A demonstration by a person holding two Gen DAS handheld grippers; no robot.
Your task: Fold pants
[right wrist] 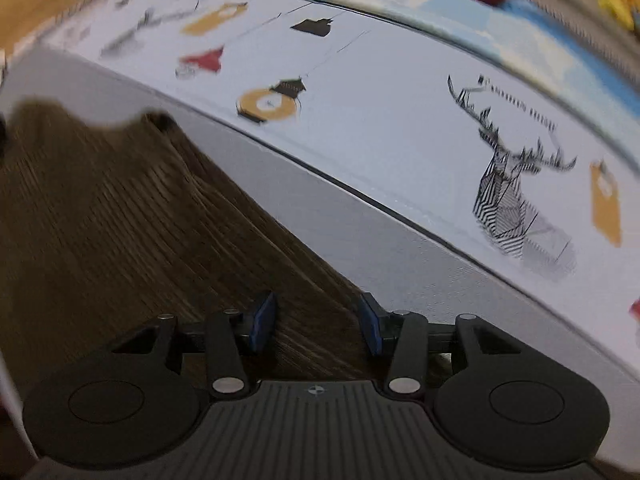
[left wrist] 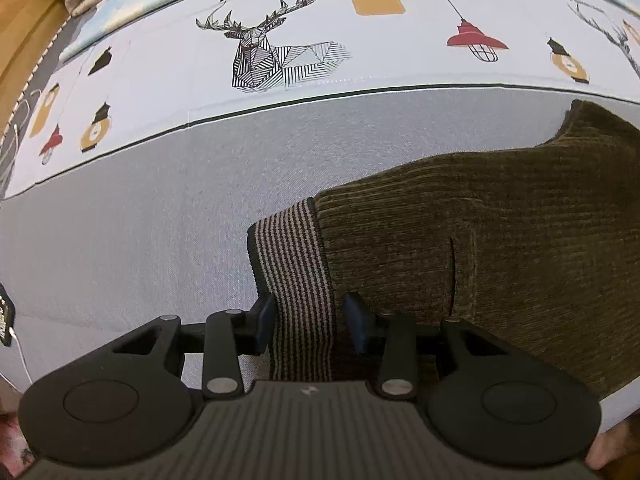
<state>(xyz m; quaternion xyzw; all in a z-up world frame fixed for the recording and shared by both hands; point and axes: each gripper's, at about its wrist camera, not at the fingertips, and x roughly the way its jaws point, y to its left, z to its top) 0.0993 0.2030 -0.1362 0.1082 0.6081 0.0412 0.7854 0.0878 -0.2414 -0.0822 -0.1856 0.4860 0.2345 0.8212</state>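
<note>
No readable writing shows anywhere; the cloth (left wrist: 120, 240) on the table carries only printed deer and lamps. In the left wrist view the left hand-held gripper (left wrist: 310, 322) stands spread at lower centre, the striped waistband (left wrist: 294, 268) of the brown corduroy pants (left wrist: 500, 232) between its pads, unpinched. In the blurred right wrist view the right hand-held gripper (right wrist: 316, 322) is spread over the pants (right wrist: 120, 220), which fill the lower left.

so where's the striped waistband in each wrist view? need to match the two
Left wrist: striped waistband sits lower centre, running down between the left gripper fingers, at the left end of the olive pants.
Right wrist: not in it; only the ribbed olive pants, lower left, blurred.
Shared landmark: the deer print on the cloth, upper centre in left, right side in right.
</note>
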